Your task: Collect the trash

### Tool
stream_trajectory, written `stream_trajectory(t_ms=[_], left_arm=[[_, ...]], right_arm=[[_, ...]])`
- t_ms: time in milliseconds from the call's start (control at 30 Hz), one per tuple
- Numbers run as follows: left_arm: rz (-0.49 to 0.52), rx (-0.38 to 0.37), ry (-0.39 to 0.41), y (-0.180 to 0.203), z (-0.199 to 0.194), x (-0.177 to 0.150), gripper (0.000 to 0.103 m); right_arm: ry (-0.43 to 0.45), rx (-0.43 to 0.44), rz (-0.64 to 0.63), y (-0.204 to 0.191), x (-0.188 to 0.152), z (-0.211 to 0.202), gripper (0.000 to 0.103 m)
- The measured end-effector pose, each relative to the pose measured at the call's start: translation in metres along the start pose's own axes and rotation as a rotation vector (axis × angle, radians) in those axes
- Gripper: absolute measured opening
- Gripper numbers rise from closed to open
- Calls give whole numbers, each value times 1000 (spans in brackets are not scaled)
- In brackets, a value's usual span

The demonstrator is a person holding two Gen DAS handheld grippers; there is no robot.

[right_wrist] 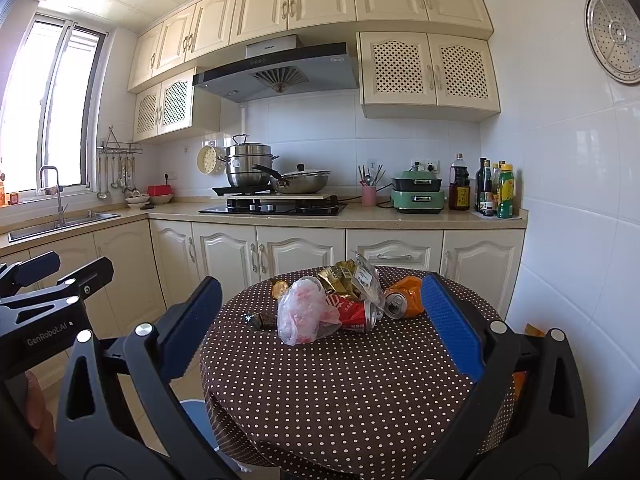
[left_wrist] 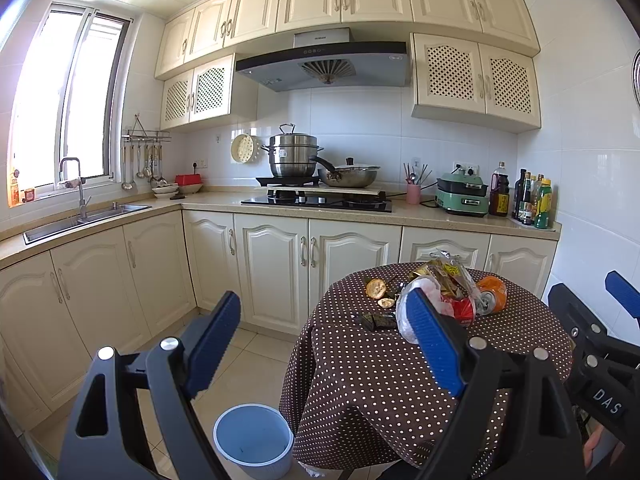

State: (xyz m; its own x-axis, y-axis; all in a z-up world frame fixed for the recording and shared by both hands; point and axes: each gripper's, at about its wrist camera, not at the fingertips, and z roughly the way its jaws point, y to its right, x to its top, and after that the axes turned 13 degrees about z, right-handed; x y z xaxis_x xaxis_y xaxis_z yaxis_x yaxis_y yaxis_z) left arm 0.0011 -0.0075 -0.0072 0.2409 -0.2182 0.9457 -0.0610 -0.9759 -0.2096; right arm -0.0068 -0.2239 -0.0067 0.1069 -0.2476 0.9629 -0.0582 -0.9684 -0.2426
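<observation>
A heap of trash lies on a round table with a brown dotted cloth (right_wrist: 340, 380): a clear plastic bag (right_wrist: 304, 312), a red can (right_wrist: 358, 314), an orange can (right_wrist: 404, 298), gold snack wrappers (right_wrist: 342, 276), orange peel (left_wrist: 377, 288) and a dark wrapper (left_wrist: 378, 321). A pale blue bin (left_wrist: 254, 442) stands on the floor left of the table. My left gripper (left_wrist: 320, 344) is open and empty, near the table's left edge. My right gripper (right_wrist: 324, 332) is open and empty, in front of the heap.
Cream kitchen cabinets run behind the table, with a hob (right_wrist: 272, 208), pots, a green appliance (right_wrist: 418, 198) and bottles (right_wrist: 496, 192) on the counter. A sink (left_wrist: 86, 220) sits at the left under the window. The white tiled wall is close on the right.
</observation>
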Motion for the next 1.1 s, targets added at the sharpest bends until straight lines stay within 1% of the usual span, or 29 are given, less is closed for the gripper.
stream_trajectory(t_ms=[833,1100], left_arm=[[4,-3,-6,6,3,-6,83],[4,-5,-9,3,6,-6,83]], right_arm=[[-9,-1,3,-2,-1,3,97],[-11,-1,5,-3,-1,3,97]])
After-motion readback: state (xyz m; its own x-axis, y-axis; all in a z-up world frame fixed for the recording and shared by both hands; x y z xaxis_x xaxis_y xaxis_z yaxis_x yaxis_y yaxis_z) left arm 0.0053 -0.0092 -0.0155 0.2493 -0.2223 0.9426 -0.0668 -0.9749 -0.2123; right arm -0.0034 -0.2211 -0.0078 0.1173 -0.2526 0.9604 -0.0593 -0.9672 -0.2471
